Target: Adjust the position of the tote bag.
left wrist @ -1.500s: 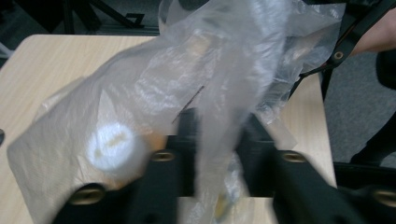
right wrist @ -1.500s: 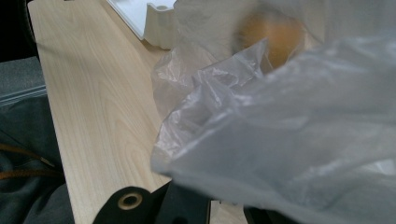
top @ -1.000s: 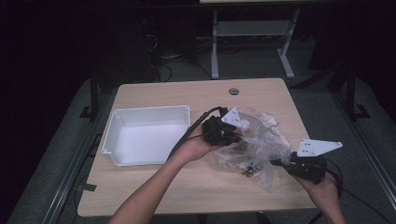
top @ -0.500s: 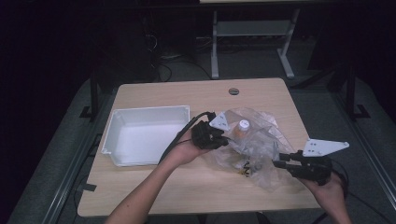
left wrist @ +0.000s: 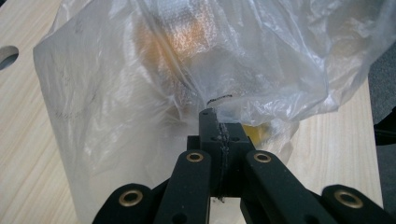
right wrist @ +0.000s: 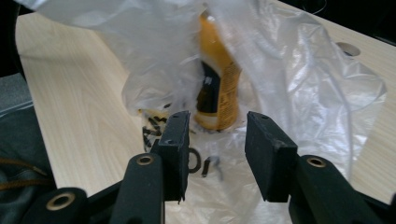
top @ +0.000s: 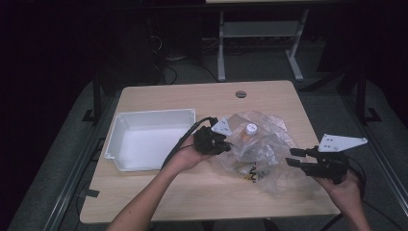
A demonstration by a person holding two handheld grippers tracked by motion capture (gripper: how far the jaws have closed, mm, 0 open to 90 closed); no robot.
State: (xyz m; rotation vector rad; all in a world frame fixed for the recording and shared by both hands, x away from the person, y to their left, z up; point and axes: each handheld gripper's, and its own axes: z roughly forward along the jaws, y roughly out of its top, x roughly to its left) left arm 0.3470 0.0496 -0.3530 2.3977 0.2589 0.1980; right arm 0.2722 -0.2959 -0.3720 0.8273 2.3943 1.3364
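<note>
A crumpled clear plastic bag (top: 269, 154) lies on the wooden table (top: 192, 197), right of centre. Inside it stands a yellow bottle (right wrist: 217, 79) with a dark label and a white cap (top: 250, 128). My left gripper (top: 227, 144) is at the bag's left side, shut on a fold of its film (left wrist: 224, 100). My right gripper (top: 291, 158) hovers at the bag's right edge. Its jaws have just been opening and now stand apart, pads clear of the film. In the right gripper view the bag (right wrist: 299, 84) and the bottle's base sit just beyond the gap of the right gripper (right wrist: 217, 128).
An empty white tray (top: 126, 126) sits on the table's left half, beside my left hand. A round hole (top: 240, 94) marks the table's far edge. A metal stand (top: 221, 43) rises behind the table. Dark floor surrounds it.
The left gripper has drifted left and toward the person, drawing the bag's edge with it. The right gripper's jaws have parted and let go of the bag.
</note>
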